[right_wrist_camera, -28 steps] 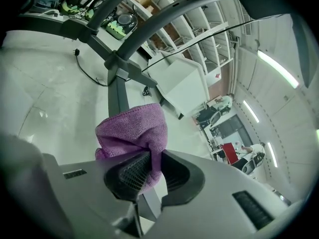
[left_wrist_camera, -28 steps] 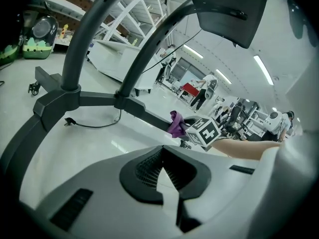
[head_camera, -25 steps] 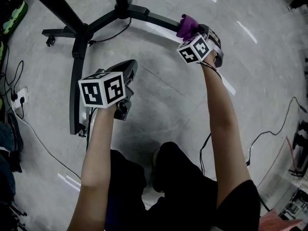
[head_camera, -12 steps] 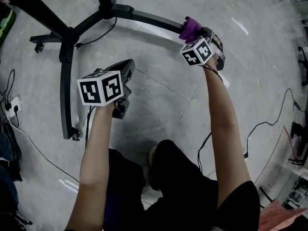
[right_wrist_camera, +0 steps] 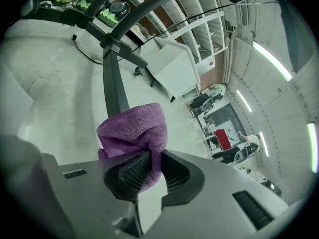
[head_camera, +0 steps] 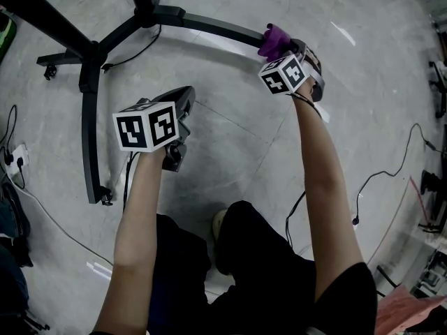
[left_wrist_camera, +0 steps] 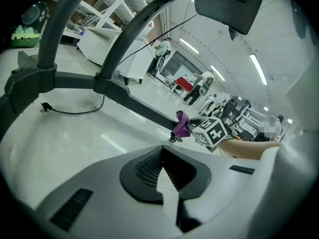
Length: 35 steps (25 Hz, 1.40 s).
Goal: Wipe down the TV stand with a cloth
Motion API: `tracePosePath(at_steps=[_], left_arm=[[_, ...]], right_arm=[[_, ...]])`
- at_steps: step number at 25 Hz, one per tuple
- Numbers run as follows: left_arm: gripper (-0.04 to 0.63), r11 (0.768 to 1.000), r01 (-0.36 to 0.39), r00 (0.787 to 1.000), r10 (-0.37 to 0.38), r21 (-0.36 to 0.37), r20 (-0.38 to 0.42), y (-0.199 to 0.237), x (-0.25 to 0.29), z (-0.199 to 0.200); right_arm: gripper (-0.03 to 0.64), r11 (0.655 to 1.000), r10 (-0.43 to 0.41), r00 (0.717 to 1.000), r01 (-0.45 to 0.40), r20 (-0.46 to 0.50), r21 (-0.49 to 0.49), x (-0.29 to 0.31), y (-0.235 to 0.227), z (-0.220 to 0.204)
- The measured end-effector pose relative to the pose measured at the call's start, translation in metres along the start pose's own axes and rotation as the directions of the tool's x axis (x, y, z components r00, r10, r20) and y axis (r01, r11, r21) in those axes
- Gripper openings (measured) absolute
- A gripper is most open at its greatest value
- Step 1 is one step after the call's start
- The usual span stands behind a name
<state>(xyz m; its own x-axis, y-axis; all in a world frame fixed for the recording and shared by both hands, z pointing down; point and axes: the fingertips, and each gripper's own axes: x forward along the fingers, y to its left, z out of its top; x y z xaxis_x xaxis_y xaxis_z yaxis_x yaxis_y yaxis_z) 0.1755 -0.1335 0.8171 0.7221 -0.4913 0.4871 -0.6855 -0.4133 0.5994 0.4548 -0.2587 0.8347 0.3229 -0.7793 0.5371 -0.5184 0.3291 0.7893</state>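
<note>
While the right arm (head_camera: 318,166) extends, its tongs (right_wrist_camera: 151,171) pinch cloth (head_camera: 274,39).

Open floor (head_camera: 237,131) lay between two curved legs of the TV stand (head_camera: 87,103), leaving the closed left claw (head_camera: 186,95) free passage above it. The far leg (head_camera: 209,26) blocked the right claw (head_camera: 274,47), and the cloth (head_camera: 274,38) that claw gripped touched the leg. A cable (head_camera: 136,53) trailed near the hub.

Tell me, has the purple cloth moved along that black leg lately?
Yes. The purple cloth, shut in the right gripper, has slid outward along the stand leg, away from the central hub: more bare leg shows between them now.
</note>
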Motion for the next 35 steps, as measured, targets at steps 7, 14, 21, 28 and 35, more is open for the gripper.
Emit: tracePosePath(at_steps=[7, 14, 21, 28, 35], left_arm=[[0.008, 1.0, 0.019, 1.0, -0.019, 0.009, -0.019, -0.004, 0.005, -0.006], [0.008, 0.998, 0.026, 0.999, -0.025, 0.057, -0.019, -0.009, 0.003, -0.006], [0.008, 0.977, 0.018, 1.0, -0.022, 0.215, 0.019, -0.025, -0.008, 0.003], [0.008, 0.963, -0.016, 0.99, -0.023, 0.267, 0.142, -0.046, -0.026, 0.025], [0.008, 0.924, -0.073, 0.978, -0.007, 0.376, 0.207, -0.088, -0.045, 0.043]], right_arm=[[0.075, 0.998, 0.014, 0.999, -0.012, -0.033, 0.063, -0.007, -0.001, -0.01], [0.075, 0.953, 0.053, 0.999, -0.048, -0.008, 0.299, -0.036, 0.0, -0.023], [0.076, 0.732, 0.11, 0.962, -0.249, 0.252, 0.634, -0.089, 0.022, 0.019], [0.077, 0.427, 0.149, 0.856, -0.507, 0.495, 0.749, -0.142, 0.062, 0.066], [0.076, 0.447, 0.194, 0.831, -0.548, 0.521, 0.708, -0.186, 0.057, 0.081]])
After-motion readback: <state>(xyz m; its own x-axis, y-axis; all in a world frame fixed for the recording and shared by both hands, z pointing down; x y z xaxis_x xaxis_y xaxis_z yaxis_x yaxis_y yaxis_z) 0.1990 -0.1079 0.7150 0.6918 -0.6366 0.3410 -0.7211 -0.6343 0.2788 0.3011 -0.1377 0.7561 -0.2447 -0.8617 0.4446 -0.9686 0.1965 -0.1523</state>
